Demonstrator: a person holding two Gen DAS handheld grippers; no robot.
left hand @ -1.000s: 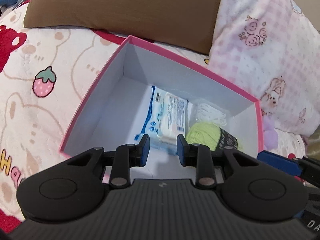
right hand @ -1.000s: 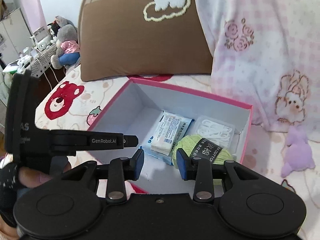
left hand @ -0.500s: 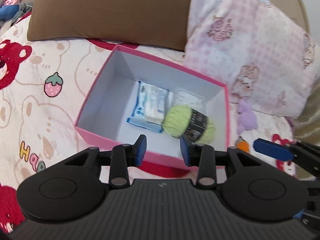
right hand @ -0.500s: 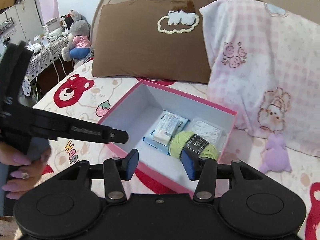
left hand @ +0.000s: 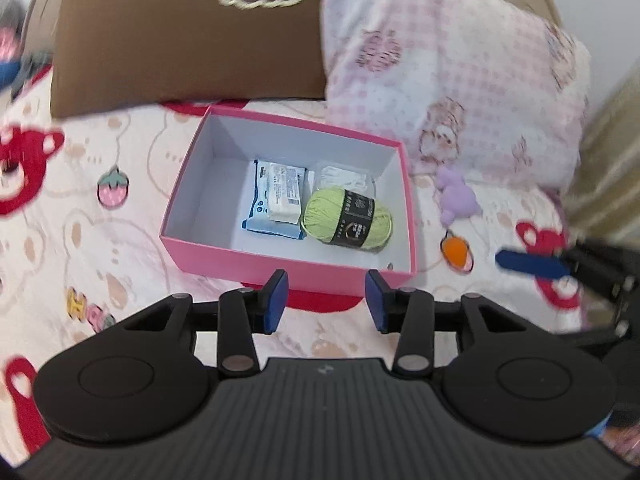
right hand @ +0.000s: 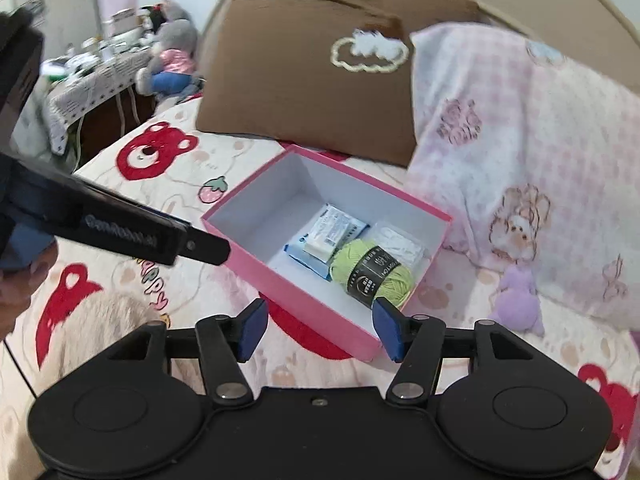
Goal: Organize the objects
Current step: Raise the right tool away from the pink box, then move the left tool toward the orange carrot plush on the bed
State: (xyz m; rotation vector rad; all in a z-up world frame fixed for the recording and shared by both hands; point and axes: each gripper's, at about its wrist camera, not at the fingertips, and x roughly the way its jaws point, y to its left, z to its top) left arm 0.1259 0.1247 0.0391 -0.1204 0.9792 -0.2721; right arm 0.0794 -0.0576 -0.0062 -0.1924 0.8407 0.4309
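A pink open box (left hand: 280, 264) (right hand: 288, 288) lies on the bed. Inside it lie a green yarn ball with a black label (left hand: 347, 222) (right hand: 372, 274), a blue and white wipes pack (left hand: 278, 200) (right hand: 326, 240) and a clear packet of white items (left hand: 344, 176) (right hand: 400, 242). My left gripper (left hand: 326, 300) is open and empty, in front of the box's near wall. My right gripper (right hand: 318, 328) is open and empty, near the box's front corner. The left gripper also shows in the right wrist view (right hand: 120, 232), at the box's left.
A brown pillow (left hand: 180, 36) (right hand: 304, 80) and a pink checked pillow (left hand: 452, 92) (right hand: 532, 152) stand behind the box. A small purple plush (left hand: 456, 196) (right hand: 516, 300) lies right of the box. A bedside table with soft toys (right hand: 120, 60) stands far left.
Both grippers have pulled back and up from the box and opened wider. The box's contents have not moved.
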